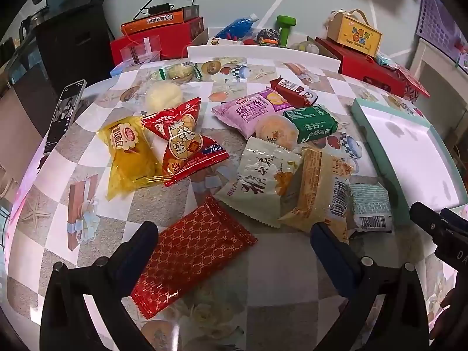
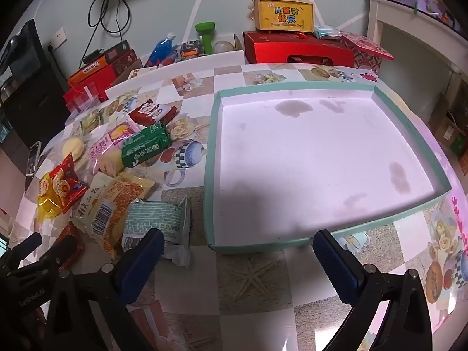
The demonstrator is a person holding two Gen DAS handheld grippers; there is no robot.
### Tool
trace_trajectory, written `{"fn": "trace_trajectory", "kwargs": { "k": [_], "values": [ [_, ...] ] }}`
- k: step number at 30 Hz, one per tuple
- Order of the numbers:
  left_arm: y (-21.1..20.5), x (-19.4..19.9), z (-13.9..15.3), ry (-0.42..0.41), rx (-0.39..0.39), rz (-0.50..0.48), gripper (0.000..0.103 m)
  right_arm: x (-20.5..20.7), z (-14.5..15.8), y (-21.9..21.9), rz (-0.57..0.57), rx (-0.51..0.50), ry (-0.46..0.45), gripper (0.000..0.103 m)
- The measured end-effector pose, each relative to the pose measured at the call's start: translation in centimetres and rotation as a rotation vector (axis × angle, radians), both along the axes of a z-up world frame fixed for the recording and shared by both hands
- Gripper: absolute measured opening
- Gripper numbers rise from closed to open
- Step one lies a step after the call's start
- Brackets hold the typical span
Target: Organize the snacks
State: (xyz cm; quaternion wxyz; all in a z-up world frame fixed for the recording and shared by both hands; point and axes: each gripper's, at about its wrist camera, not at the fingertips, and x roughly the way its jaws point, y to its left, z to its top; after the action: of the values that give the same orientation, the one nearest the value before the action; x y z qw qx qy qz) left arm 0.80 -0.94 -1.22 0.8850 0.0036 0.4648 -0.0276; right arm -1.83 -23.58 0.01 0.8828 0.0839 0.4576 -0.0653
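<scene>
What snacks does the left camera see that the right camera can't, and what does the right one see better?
Only the left wrist view shows the whole red patterned packet between the open left gripper, plus the phone at the table edge. Only the right wrist view shows the whole tray, with no snacks in it and stained, ahead of the open right gripper. Both show the green packet, the blue brick-print packet and the yellow gift box.
</scene>
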Motion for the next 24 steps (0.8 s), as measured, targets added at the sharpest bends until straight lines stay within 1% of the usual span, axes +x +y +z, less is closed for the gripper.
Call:
{"fn": "trace_trajectory", "kwargs": {
  "k": [12,24],
  "values": [
    [0.05,0.07,-0.09,0.004,-0.002,0.005,0.103,0.20,-0.43,0.58,-0.002,-0.001,0.006,0.103],
    [0.03,0.22,0.00,0.006,-0.003,0.007,0.103,0.15,-0.32,0.09,0.002,0.002,0.010,0.103]
  ]
}}
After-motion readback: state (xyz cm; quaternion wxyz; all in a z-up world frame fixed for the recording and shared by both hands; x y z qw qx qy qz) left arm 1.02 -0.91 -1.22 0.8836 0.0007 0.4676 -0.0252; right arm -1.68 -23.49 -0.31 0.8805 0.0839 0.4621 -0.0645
